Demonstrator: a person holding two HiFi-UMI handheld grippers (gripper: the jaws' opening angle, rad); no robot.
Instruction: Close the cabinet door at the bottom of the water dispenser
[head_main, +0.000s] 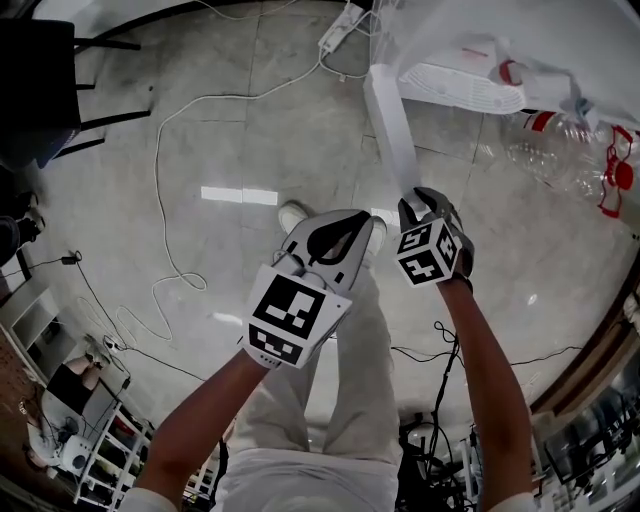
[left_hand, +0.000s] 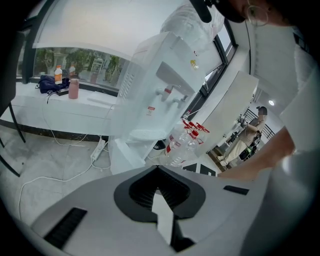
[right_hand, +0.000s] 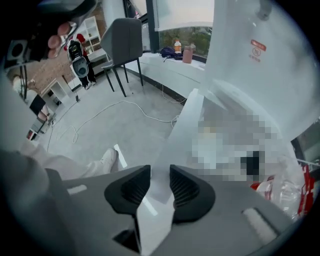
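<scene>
I look down on the grey floor (head_main: 250, 130), and the water dispenser (head_main: 460, 60) stands at the top right of my head view. Its cabinet door (head_main: 390, 125) is at the bottom of the dispenser and is not closed. It stands out from the body like a thin white panel that I see from above, and it runs toward me.

The right gripper (head_main: 418, 200) is at the free end of this door. In the right gripper view the jaws (right_hand: 160, 172) are apart, and the narrow edge of the door (right_hand: 187, 115) goes between the two black pads. The pads are very near to it on both sides, but they do not seem to squeeze it.

The left gripper (head_main: 355, 218) is beside the right one, on its left, and is apart from the door. In the left gripper view its jaws (left_hand: 157, 169) are together at the tips and nothing is between them.

Some empty plastic bottles (head_main: 550, 150) with red caps lie to the right of the dispenser. A white cable (head_main: 160, 180) winds across the floor on the left.
</scene>
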